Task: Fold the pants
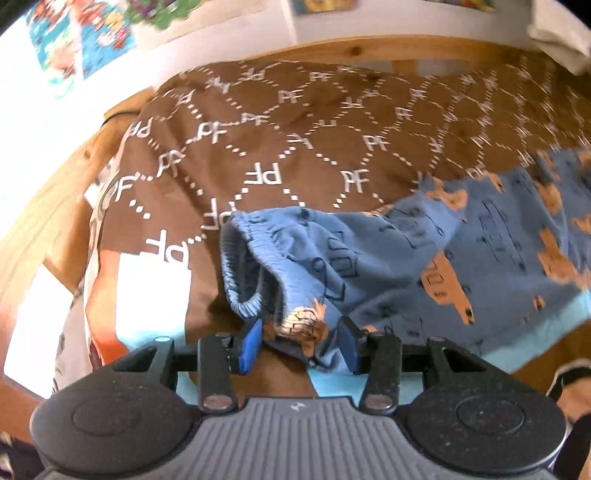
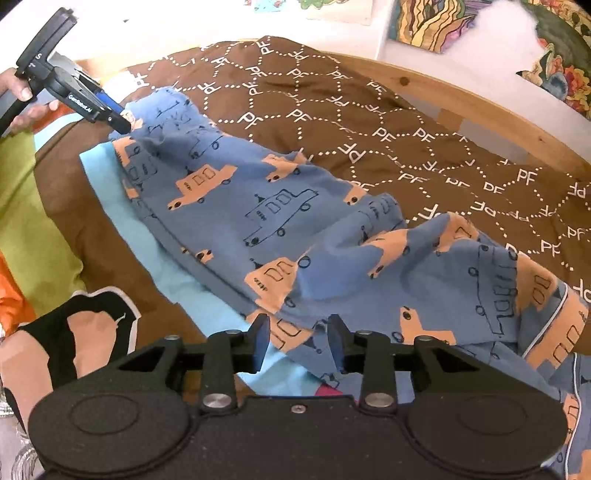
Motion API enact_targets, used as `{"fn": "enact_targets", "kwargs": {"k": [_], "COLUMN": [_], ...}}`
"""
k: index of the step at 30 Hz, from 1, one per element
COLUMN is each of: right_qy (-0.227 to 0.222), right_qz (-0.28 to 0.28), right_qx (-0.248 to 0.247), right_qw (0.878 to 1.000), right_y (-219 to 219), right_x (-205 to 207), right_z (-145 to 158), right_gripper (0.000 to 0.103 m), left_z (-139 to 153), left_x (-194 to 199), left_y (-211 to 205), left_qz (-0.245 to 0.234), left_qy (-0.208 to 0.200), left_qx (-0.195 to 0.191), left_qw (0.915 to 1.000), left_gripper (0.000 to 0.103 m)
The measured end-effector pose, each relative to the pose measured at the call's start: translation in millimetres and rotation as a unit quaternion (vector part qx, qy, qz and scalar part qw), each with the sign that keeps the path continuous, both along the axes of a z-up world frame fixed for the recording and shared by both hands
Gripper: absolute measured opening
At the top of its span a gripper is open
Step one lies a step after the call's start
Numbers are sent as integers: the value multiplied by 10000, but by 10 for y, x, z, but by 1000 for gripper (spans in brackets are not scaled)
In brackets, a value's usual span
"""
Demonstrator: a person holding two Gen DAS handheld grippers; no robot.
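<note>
Blue pants with orange and outlined car prints [image 2: 280,206] lie across the brown bed cover [image 2: 369,110]. In the left wrist view the pants [image 1: 388,258] show their elastic waistband [image 1: 240,266] bunched just ahead of my left gripper [image 1: 301,343], whose blue-padded jaws stand apart around a corner of the waist fabric. In the right wrist view the left gripper [image 2: 123,120] sits at the far waist corner. My right gripper [image 2: 297,341] has its jaws apart around the near hem of the pants, fabric between them.
A brown cover with white "PF" lettering [image 1: 266,173] spreads over the bed. A wooden bed frame [image 1: 369,48] runs along the far side. A light blue patch [image 2: 147,229] lies under the pants. Pictures hang on the wall [image 2: 443,26].
</note>
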State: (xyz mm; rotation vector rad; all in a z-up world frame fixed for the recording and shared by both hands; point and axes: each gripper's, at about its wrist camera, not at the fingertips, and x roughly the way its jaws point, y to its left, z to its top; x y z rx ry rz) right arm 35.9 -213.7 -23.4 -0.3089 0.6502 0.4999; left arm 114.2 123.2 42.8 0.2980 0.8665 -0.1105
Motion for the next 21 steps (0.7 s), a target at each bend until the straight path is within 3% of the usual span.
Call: {"fn": "enact_targets", "kwargs": {"k": [2,7,9,15,21], "right_qy": [-74,-308,-372,-414,-417], "right_qz": [5,356,519,790,1019], "right_qx": [-81,-411,-539,-1053,-1241], "right_qw": [9999,9980,9965,9904,9861], "right_y": [15,114,186,335,325], "right_x": [7,9,16,108,87], "right_z": [0,-14,-32,-142,-124], "right_gripper": [39,39,39,31,26], "left_z": [-5,73,132,145,180], "left_x": [28,7,-15,23,8], "left_y": [-18,-68,-125,-137,-60], "left_qz": [152,298,337,484,608], "left_qy": [60,-1,-113,-128,-185], "left_qx": [31,32,83,193,112], "left_qw": [9999,9996,9993,9986,9979], "left_gripper": [22,17,8,8,8]}}
